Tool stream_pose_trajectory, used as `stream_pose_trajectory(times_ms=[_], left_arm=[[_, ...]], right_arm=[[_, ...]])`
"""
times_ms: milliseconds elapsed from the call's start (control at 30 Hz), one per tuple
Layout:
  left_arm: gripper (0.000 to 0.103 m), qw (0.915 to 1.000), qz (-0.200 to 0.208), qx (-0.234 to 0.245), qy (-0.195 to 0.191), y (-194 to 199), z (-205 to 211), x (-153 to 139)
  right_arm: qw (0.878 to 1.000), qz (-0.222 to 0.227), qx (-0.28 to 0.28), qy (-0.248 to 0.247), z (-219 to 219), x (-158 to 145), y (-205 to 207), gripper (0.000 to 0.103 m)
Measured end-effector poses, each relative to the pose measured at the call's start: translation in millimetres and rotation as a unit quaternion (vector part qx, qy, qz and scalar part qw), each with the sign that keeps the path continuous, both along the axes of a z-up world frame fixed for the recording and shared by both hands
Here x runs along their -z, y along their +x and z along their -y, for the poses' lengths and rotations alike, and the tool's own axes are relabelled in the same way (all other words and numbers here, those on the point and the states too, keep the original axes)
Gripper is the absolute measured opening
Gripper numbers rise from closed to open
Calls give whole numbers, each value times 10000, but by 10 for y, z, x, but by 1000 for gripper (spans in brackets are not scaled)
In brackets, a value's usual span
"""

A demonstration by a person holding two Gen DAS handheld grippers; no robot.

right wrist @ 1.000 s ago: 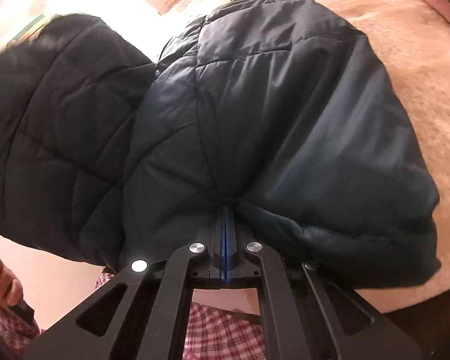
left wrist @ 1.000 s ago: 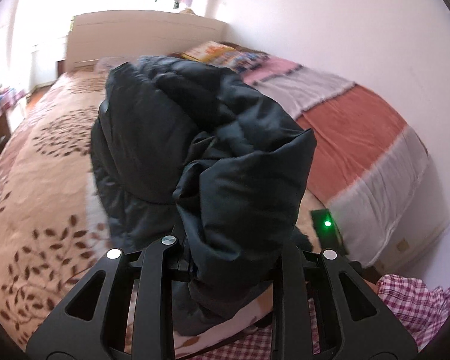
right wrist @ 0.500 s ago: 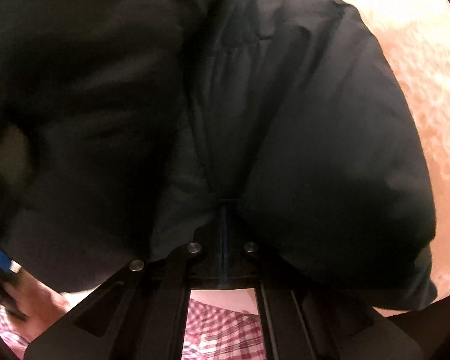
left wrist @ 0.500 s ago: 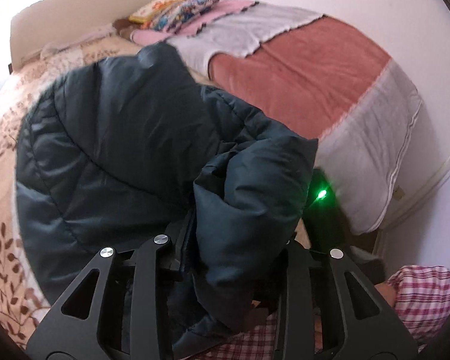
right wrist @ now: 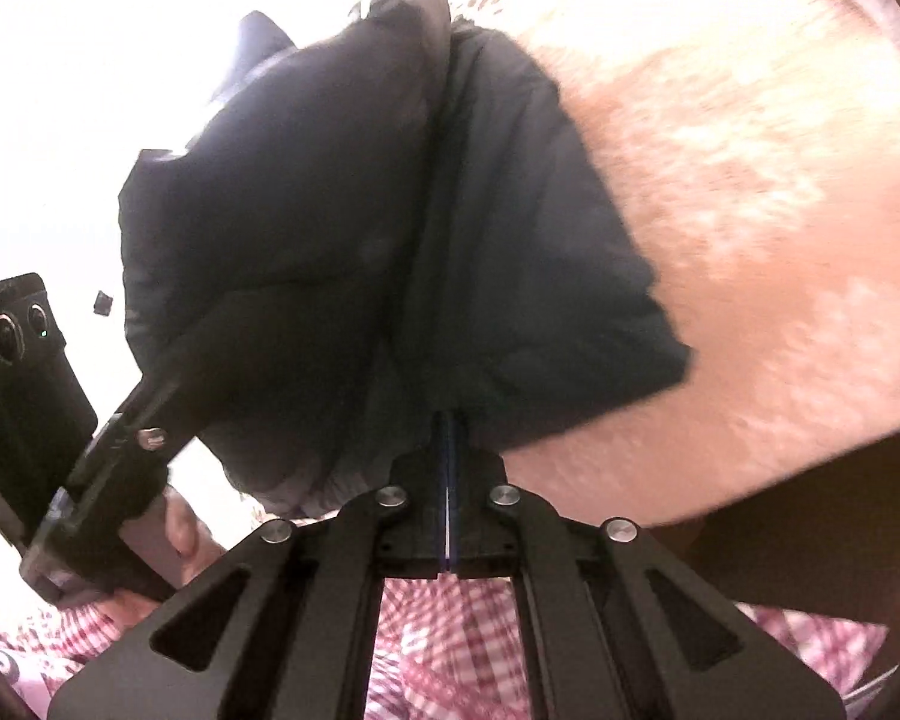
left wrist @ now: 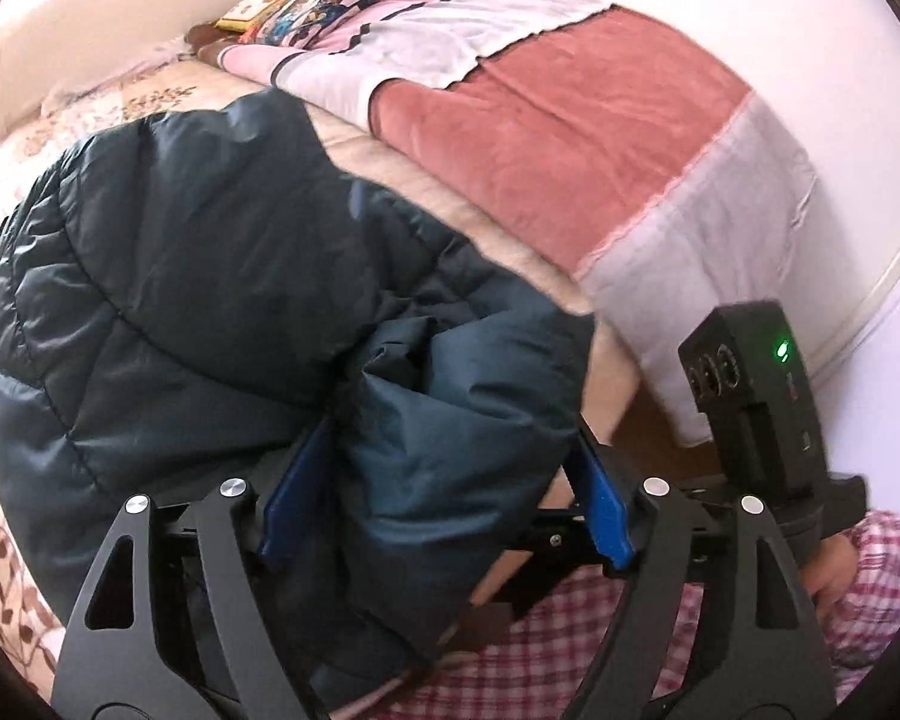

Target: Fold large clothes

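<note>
A dark navy quilted puffer jacket (left wrist: pixel 198 276) lies bunched on a bed with a beige leaf-patterned bedspread (left wrist: pixel 6 546), near the bed's front edge. A fold of it bulges between the blue-padded fingers (left wrist: pixel 297 492) of the left gripper (left wrist: pixel 444 498), whose jaws are opening; the pads stand wide on either side of the fold, and whether they touch the cloth is hard to tell. Beyond the jacket, a pink, white and rust-red striped blanket (left wrist: pixel 546 120) covers the far side of the bed, with a bright cartoon-print pillow (left wrist: pixel 312 0) by the pale headboard (left wrist: pixel 102 6). A black device with a green light (left wrist: pixel 756 384) stands at the right, held by a hand partly hidden behind it.

In the right wrist view the right gripper (right wrist: pixel 448 438) is pinched tight on the jacket's hem, its jaws closed with only a thin blue line between them. The jacket fills most of that view and looks almost black and blurred. The left gripper's body crosses at lower left, gripped by the person's hand (right wrist: pixel 180 540). Red-and-white checked clothing (right wrist: pixel 444 648) shows below. The background is washed out by glare.
</note>
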State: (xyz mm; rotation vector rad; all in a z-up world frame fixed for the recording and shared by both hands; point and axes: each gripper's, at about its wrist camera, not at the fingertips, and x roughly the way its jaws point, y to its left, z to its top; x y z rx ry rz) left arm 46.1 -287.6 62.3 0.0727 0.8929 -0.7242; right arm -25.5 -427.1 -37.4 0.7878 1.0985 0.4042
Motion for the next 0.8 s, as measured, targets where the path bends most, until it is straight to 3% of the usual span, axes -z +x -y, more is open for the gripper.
stream_pose_trajectory(times_ms=[200,300,367,500,633,733,800], left_arm=[[75,9975,-102,53,-697,-87,-229,-320],[75,9960,191,-90,-863,-117,-388,-503],[75,9944,379,-311,-940,-75,-554,-619],[68,9896,627,-892,-938,88,-842,-720],[67,9829,639,-1454,-936,280,-1153,-761],[67,9815,623,-1559,-917,385,-1215,-780],[67,9844,695,-1476,-660,504,-1127,-785]], right_arm=[[9989,232,141,-388,155,-221,-286,1],[9971,382,205,-618,166,-425,-414,1],[9941,545,246,-907,22,-592,-190,1],[9869,982,242,-1253,-38,-956,-180,1],[9822,1547,92,-1060,-151,-1391,-225,1],[9776,1845,-288,-971,-440,-1574,-58,1],[9747,1913,-638,-966,-656,-1601,108,1]])
